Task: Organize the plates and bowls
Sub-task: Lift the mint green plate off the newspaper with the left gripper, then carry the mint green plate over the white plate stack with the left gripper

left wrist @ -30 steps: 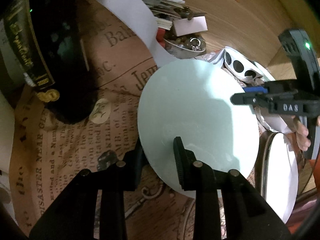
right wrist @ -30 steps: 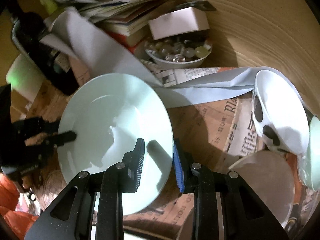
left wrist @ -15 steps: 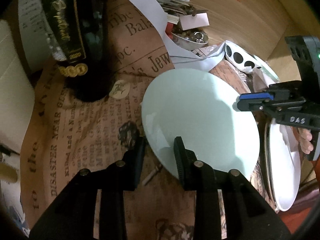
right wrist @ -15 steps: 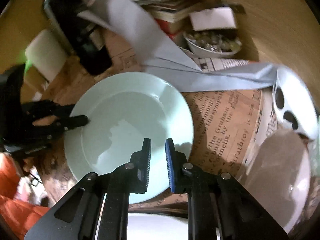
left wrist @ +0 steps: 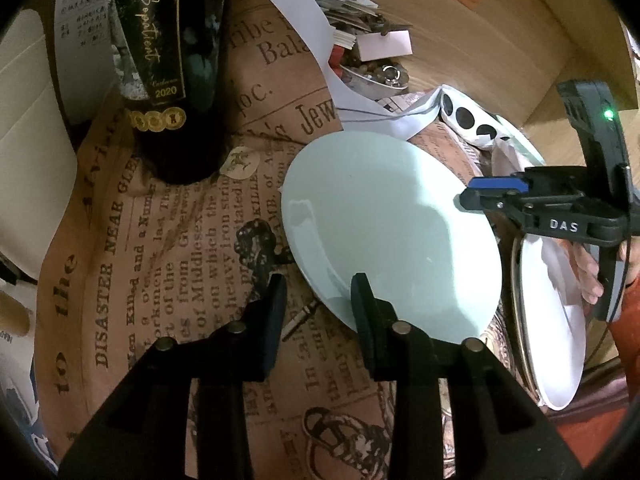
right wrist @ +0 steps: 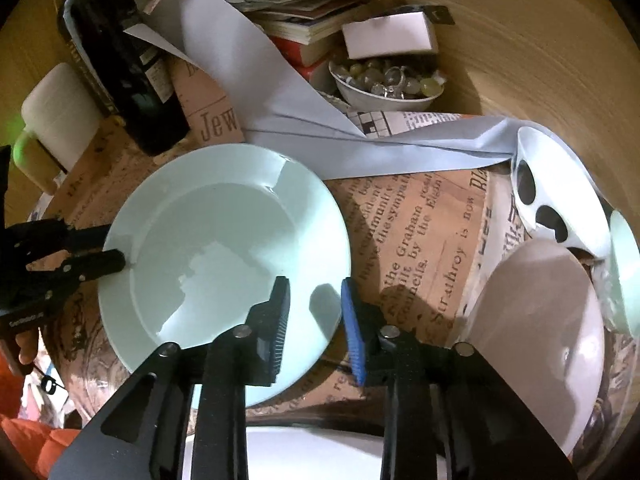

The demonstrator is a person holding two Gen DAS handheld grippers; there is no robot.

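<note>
At the far left a dark wine bottle [left wrist: 168, 80] stands on the newspaper-print cloth [left wrist: 168, 264], no part of the job. Next to it the left gripper [left wrist: 318, 280] hangs over the near-left rim of the pale green plate [left wrist: 392, 232]. Its jaws stand partly apart with one finger over the rim and the other off it over the cloth, so they seem to grip nothing. The plate lies face up in the middle of the cloth, apparently resting flat, though whether it is fully set down I cannot tell. On its other side the right gripper [right wrist: 314, 282] has its jaws opening; the plate's rim runs through the gap between them and neither pad looks pressed on it. Further right the crockery is unsorted: a white bowl [right wrist: 540, 320] lies near the right gripper, a white bowl with black dots [right wrist: 536, 200] sits tipped behind it under a strip of grey paper [right wrist: 280, 92], and another pale green piece [right wrist: 624, 272] shows at the frame edge. A white plate [left wrist: 552, 320] lies close to the green one, towards the person. Judging by this, the task is at an early stage. No stack of matching pieces is visible, and the green plate, white plate and bowls have yet to be grouped.
</note>
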